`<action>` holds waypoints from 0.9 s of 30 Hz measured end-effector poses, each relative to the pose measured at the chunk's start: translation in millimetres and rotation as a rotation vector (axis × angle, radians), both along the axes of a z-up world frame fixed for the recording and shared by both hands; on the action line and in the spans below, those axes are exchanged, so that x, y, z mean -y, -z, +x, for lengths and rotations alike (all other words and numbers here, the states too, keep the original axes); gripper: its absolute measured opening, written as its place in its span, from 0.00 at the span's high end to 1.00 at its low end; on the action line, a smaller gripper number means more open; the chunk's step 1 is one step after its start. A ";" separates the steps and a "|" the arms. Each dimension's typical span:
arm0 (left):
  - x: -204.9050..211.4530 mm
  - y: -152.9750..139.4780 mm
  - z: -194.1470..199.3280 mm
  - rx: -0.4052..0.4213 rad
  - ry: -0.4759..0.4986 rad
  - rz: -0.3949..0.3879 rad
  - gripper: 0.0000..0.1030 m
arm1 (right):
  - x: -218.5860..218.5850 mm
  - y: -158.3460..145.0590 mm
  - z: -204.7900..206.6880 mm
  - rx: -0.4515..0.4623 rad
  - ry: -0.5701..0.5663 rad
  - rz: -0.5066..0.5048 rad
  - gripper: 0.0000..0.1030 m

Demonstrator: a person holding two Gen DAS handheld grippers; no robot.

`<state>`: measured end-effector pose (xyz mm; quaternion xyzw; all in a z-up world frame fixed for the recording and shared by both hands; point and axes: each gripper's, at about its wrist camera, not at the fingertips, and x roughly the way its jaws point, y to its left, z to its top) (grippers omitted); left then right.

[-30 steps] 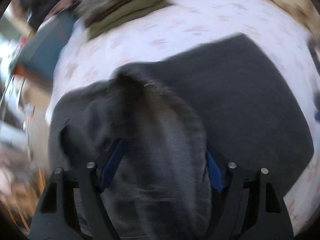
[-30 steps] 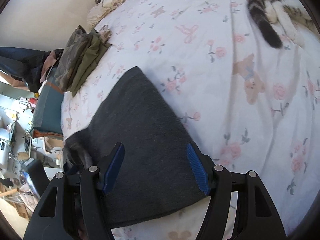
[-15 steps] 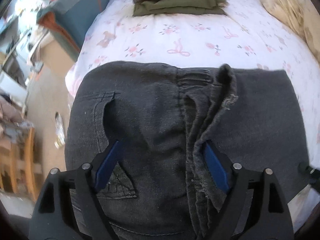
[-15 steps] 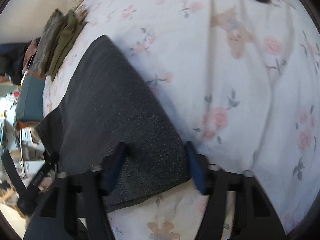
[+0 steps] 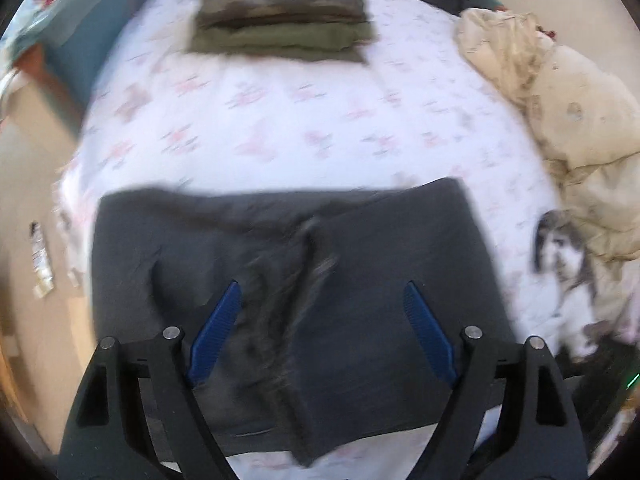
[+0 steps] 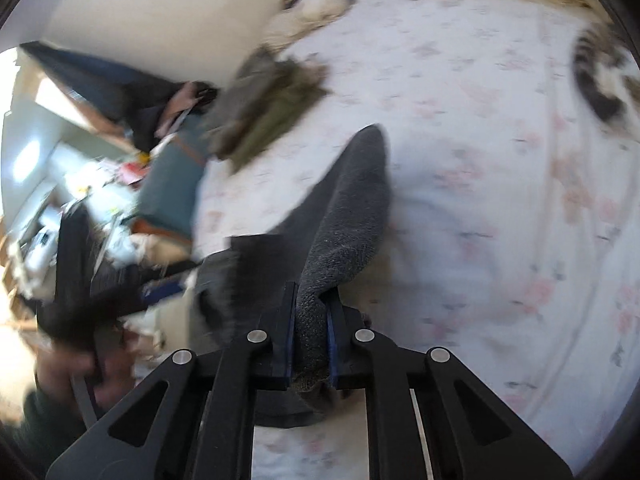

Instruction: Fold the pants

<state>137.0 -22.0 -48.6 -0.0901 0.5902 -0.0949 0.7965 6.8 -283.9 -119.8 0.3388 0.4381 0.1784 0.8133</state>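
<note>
Dark grey pants lie folded on the floral bed sheet near the bed's front edge. My left gripper is open above them, its blue pads spread wide and holding nothing. In the right wrist view my right gripper is shut on an edge of the pants, and the cloth rises from the bed into the jaws. The left gripper shows blurred at the left of that view.
A stack of folded green and camouflage clothes sits at the far side of the bed. A crumpled cream blanket and a cat lie at the right. A teal cushion and the floor are at the left.
My left gripper let go of the pants and pulled back above them. My right gripper closed on the pants' edge and lifted it.
</note>
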 end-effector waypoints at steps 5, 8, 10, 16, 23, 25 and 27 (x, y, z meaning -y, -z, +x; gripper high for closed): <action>69.3 29.9 49.1 -0.136 0.086 -0.042 0.20 | -8.9 -3.3 9.5 -0.002 -0.090 0.029 0.88; 106.6 40.2 64.6 -0.167 0.144 -0.092 0.22 | -0.2 2.7 14.1 -0.029 -0.078 0.059 0.88; 128.7 40.3 68.9 -0.154 0.203 -0.035 0.22 | 0.9 5.3 15.4 -0.048 -0.068 0.079 0.88; 156.4 52.5 81.3 -0.185 0.304 0.137 0.22 | -8.4 1.2 14.2 -0.027 -0.081 0.071 0.88; 163.2 67.8 84.7 -0.221 0.398 0.160 0.67 | -20.6 -6.1 9.4 0.024 -0.147 0.059 0.88; 161.4 56.4 78.8 -0.180 0.437 0.183 0.87 | -27.6 -9.8 7.6 0.045 -0.177 0.049 0.88; 146.2 35.8 70.7 -0.119 0.439 0.202 0.89 | -32.7 -12.1 7.0 0.056 -0.198 0.064 0.88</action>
